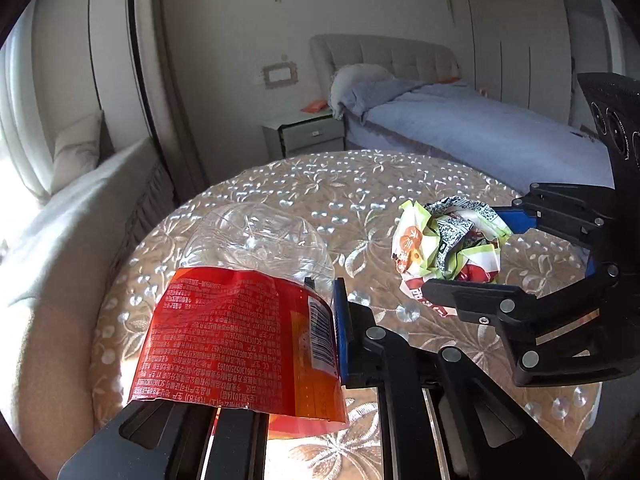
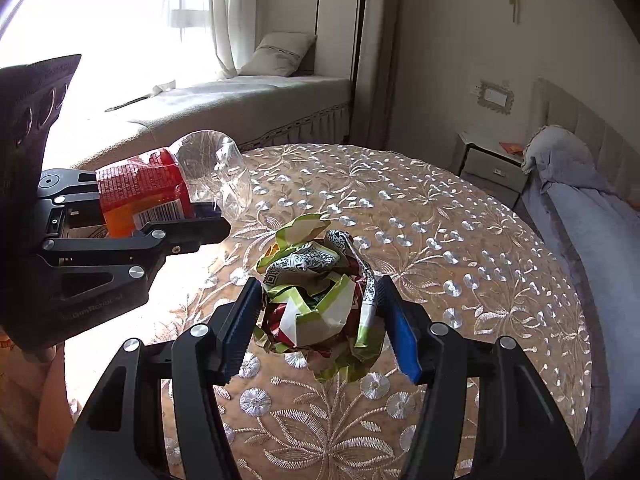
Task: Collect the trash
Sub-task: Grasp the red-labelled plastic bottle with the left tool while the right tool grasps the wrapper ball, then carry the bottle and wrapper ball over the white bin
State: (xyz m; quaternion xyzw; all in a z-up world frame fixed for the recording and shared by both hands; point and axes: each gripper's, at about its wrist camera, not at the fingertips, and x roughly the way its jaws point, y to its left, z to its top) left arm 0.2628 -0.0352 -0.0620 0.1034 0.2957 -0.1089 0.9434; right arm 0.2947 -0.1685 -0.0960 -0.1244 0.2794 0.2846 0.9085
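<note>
A crushed clear plastic bottle [image 1: 256,240] with a red label lies between my left gripper's [image 1: 248,320] fingers, which are shut on it. The blue pad presses its right side and the other finger is hidden under the label. In the right wrist view the same bottle [image 2: 152,188] sticks out of the left gripper [image 2: 160,204] at the left. A crumpled ball of green, white and red wrappers [image 2: 316,304] is squeezed between both blue pads of my right gripper [image 2: 320,292]. From the left wrist view, the wrapper ball [image 1: 444,240] sits in the right gripper [image 1: 472,252] over the table.
Both grippers hover over a round table [image 2: 460,248] with a beige embroidered cloth [image 1: 320,184]. A cushioned window bench [image 2: 260,92] lies to the left, with a bed [image 1: 480,128] and a nightstand [image 1: 308,132] behind.
</note>
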